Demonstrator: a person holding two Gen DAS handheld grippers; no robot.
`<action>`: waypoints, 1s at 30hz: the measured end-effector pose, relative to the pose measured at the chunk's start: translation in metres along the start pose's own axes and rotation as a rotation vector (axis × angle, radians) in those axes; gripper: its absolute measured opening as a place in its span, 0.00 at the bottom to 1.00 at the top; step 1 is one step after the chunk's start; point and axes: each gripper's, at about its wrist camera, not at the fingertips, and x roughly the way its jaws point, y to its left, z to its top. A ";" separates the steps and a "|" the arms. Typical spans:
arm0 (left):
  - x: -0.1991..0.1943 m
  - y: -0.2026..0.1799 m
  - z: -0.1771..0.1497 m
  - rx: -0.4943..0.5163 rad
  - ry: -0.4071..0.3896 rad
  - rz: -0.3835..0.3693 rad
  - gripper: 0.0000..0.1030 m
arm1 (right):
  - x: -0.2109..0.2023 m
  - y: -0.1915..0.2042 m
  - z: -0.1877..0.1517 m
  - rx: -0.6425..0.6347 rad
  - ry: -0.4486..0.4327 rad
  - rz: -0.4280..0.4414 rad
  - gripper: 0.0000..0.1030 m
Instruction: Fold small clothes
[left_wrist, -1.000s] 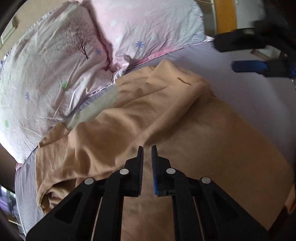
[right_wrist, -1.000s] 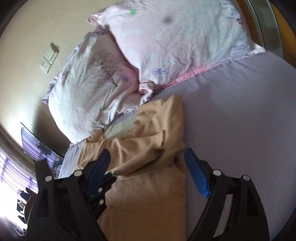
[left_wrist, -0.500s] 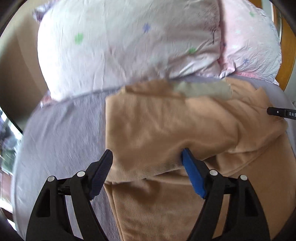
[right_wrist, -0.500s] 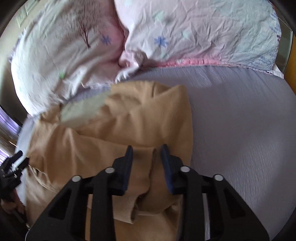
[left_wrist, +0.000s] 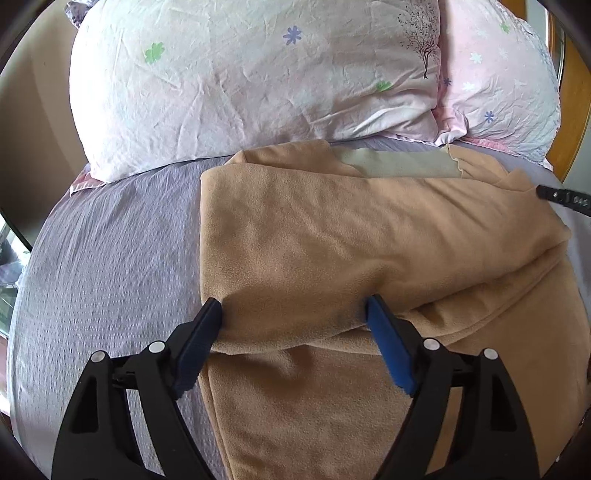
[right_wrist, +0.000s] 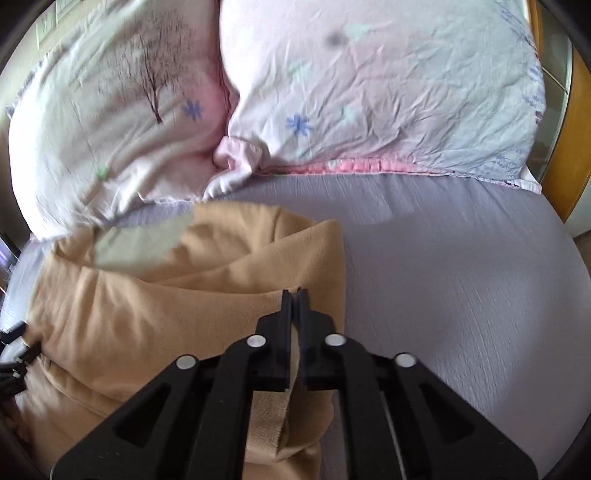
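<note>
A tan fleece garment (left_wrist: 332, 251) lies partly folded on the lavender bedsheet (left_wrist: 110, 258), with a pale inner patch near its top edge. My left gripper (left_wrist: 295, 314) is open, its jaws standing either side of a folded edge of the garment. My right gripper (right_wrist: 293, 295) is shut on a fold of the same tan garment (right_wrist: 147, 314) near its right edge; fabric hangs between the jaws. A tip of the right gripper shows at the right edge of the left wrist view (left_wrist: 561, 195).
Two pink-white floral pillows (left_wrist: 240, 81) (right_wrist: 369, 85) lie against the head of the bed behind the garment. A wooden bed frame (right_wrist: 569, 147) runs along the right. Bare sheet (right_wrist: 461, 295) lies to the right of the garment.
My left gripper has opened and moved to the garment's left side. My right gripper has closed from wide open onto a fold of the garment.
</note>
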 end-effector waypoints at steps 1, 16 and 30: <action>0.000 0.000 0.000 -0.002 0.000 -0.003 0.80 | -0.014 0.003 -0.002 0.000 -0.025 0.069 0.23; -0.107 0.022 -0.058 -0.012 -0.170 -0.268 0.80 | -0.093 0.020 -0.076 -0.117 0.011 0.426 0.77; -0.153 0.087 -0.255 -0.207 -0.041 -0.638 0.84 | -0.155 -0.087 -0.269 0.056 0.261 0.603 0.94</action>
